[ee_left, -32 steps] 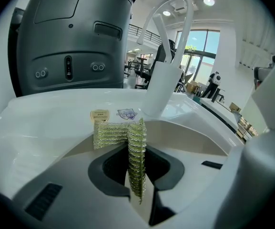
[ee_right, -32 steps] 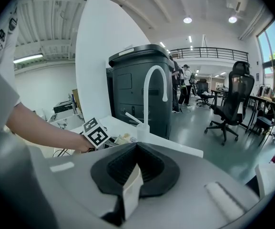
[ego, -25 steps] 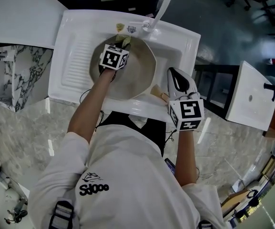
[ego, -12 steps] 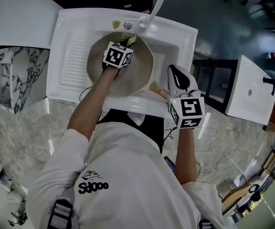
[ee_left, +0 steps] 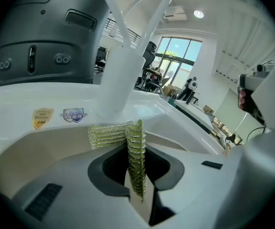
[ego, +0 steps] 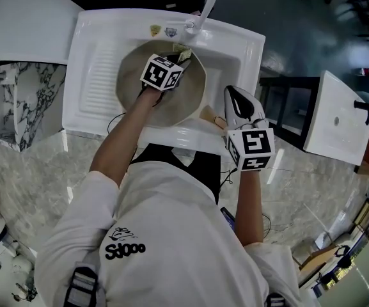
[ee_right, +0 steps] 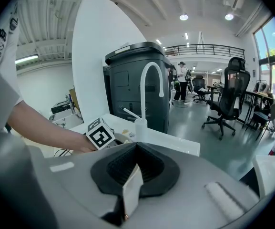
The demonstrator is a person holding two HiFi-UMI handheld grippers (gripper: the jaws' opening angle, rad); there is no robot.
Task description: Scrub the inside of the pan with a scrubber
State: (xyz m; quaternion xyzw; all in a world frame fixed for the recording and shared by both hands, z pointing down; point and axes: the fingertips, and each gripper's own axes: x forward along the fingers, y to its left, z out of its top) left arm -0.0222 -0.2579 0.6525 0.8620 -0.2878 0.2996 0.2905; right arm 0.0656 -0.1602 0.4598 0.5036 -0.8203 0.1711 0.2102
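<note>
We see the left claw pinching a green-gold mesh scrubber, one fold caught between its jaws and the rest flapping out to the left. Over the last second this claw slides across the pan, away from the person, and it now sits at the pan's far rim, just under the tap at the sink's far edge. The stroke is short, but it carries the scrubber from the middle of the pan up to its far wall.

The right claw has hardly shifted. It is pressed onto the pan's pale handle at the sink's near right edge, holding the pan steady in the basin.

We judge the scrubbing to be well under way, with the far side being worked now. The near wall and left side of the pan probably still need passes.
</note>
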